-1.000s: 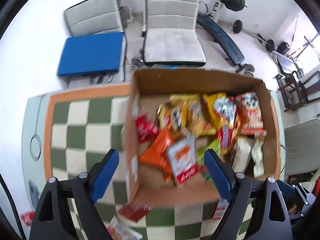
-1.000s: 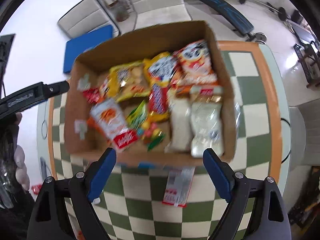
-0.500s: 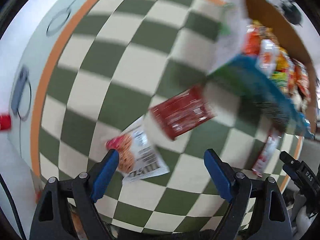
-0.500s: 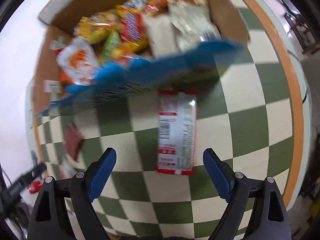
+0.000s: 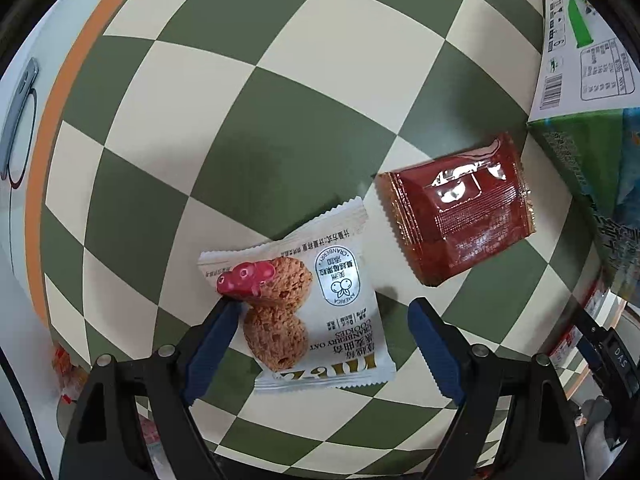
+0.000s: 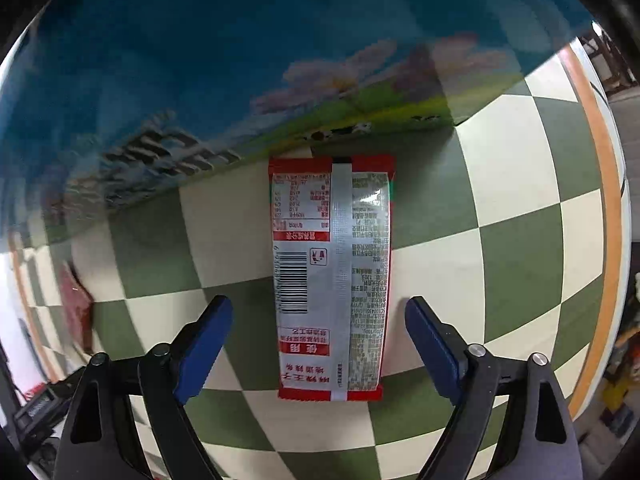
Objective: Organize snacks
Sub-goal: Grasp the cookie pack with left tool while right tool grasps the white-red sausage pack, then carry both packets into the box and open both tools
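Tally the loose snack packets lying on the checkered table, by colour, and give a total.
White cookie packet: 1
Dark red packet: 1
Red-and-silver long packet: 1
Total: 3

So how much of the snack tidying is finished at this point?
Nothing shown counts as finished. Three packets lie loose on the checkered tablecloth: a white cranberry cookie packet, a dark red foil packet and a long red-and-silver packet. The left tool straddles the cookies, the right tool the long packet; both are open and empty. Each packet still needs picking up.
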### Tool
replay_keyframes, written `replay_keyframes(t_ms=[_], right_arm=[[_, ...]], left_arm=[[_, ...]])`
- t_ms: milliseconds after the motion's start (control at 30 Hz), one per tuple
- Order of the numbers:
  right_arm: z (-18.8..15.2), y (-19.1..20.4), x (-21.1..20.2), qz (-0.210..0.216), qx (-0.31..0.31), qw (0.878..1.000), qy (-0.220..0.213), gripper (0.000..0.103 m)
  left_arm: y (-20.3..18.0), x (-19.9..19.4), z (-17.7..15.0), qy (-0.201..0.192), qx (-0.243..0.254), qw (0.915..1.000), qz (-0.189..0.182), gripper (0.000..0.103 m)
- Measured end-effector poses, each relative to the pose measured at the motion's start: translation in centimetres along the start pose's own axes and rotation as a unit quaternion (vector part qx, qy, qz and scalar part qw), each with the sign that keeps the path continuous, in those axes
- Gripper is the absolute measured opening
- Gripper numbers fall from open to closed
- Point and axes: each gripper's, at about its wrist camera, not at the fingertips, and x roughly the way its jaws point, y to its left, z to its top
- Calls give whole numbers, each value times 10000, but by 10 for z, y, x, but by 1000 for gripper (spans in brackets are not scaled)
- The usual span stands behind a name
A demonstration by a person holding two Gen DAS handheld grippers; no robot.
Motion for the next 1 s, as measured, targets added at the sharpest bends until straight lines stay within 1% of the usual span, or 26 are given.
replay_keyframes(t_ms=[100,133,167,233,267,333,400,467,500,533,600,667,700,733,767,900,967,1000], right_arm=[[-3,4,2,-252,-156,9995,-81,77],[-5,4,1,-329,-192,9992,-102,71],[-6,3,0,-355,-229,9990,-165,62],[-11,3,-3,-322,-294,9988,-227,54],[-12,3,-3,-296,-341,9987,-227,52],[-17,1,-4,-240,-394,9987,-230,49],[-29,-1,-2,-157,-417,9989,-168,48],[-38,-2,-1,-51,-443,9990,-90,48],[-43,-3,1,-11,-457,9989,-37,48],[-46,-3,2,12,-476,9989,-5,48],[-53,-4,4,57,-485,9988,42,48],[-59,-2,6,23,-536,9986,30,48],[-56,-3,6,13,-556,9984,27,48],[-57,-3,5,-1,-582,9983,19,48],[-58,-3,5,-5,-601,9982,12,48],[-60,0,6,79,-651,9978,-5,46],[-59,-9,3,186,-628,9979,18,44],[-67,6,2,198,-633,9978,13,44]], left_arm=[[1,1,2,-22,-53,10000,-34,87],[4,2,3,-41,-88,9999,-74,87],[7,4,4,-48,-115,9999,-97,86],[19,6,2,-59,-142,9999,-66,80],[22,6,1,-28,-136,9999,-77,79],[29,3,-2,-5,-165,9998,-136,80],[35,3,-5,-38,-225,9996,-164,80],[41,10,-5,79,-291,9993,-212,80],[43,13,-4,148,-319,9991,-253,84],[43,13,-4,96,-305,9992,-241,84],[40,14,-2,110,-235,9996,-99,84],[38,14,-1,17,-216,9998,-41,84],[37,14,-2,-18,-198,9998,-11,83],[35,13,-3,-84,-152,9998,26,76],[30,10,-3,-147,-117,9998,65,72],[18,8,-15,-204,133,9997,24,72],[8,8,-24,-222,305,9993,59,72],[3,8,-28,-213,379,9990,37,72]])
